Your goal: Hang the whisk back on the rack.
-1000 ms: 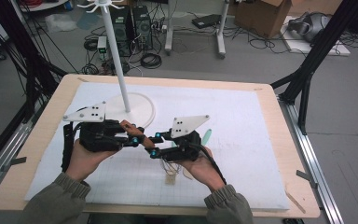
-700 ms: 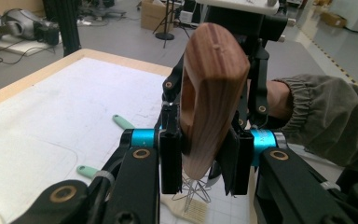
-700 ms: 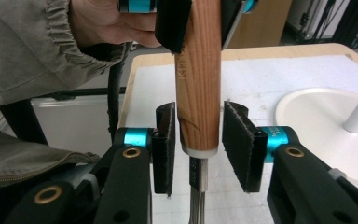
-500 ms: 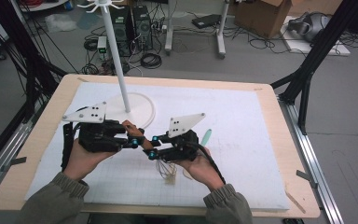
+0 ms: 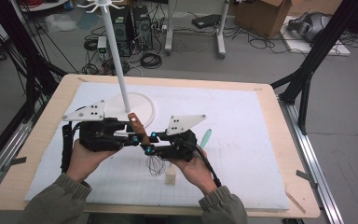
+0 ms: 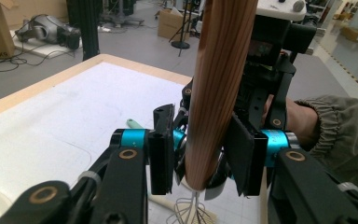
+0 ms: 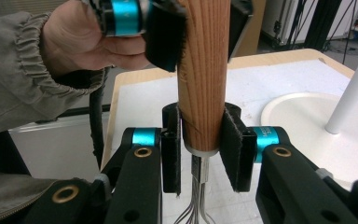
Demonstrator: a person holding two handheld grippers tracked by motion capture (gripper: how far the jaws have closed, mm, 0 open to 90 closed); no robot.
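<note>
Centrally in the high view, held above the white tabletop (image 5: 242, 121): a whisk (image 5: 142, 140) with a wooden handle tilted toward upper left and wire loops hanging down at lower middle. Left gripper (image 5: 131, 138), at left of centre, jaws just opened a little, pads flanking the handle's lower end; in the left gripper view (image 6: 203, 158), one pad close against the wood, the other standing slightly off, so not clamped. Right gripper (image 5: 148, 143), just right of centre, clamped on the whisk at the metal collar; in the right gripper view (image 7: 203, 154), both pads pressing the handle's base, wires below. Farther up the frame, a white stand (image 5: 116, 56) on a round base. Right of the grippers, a green-handled utensil (image 5: 205, 137) lying flat. Below the wires, a small pale block (image 5: 170, 178).
</note>
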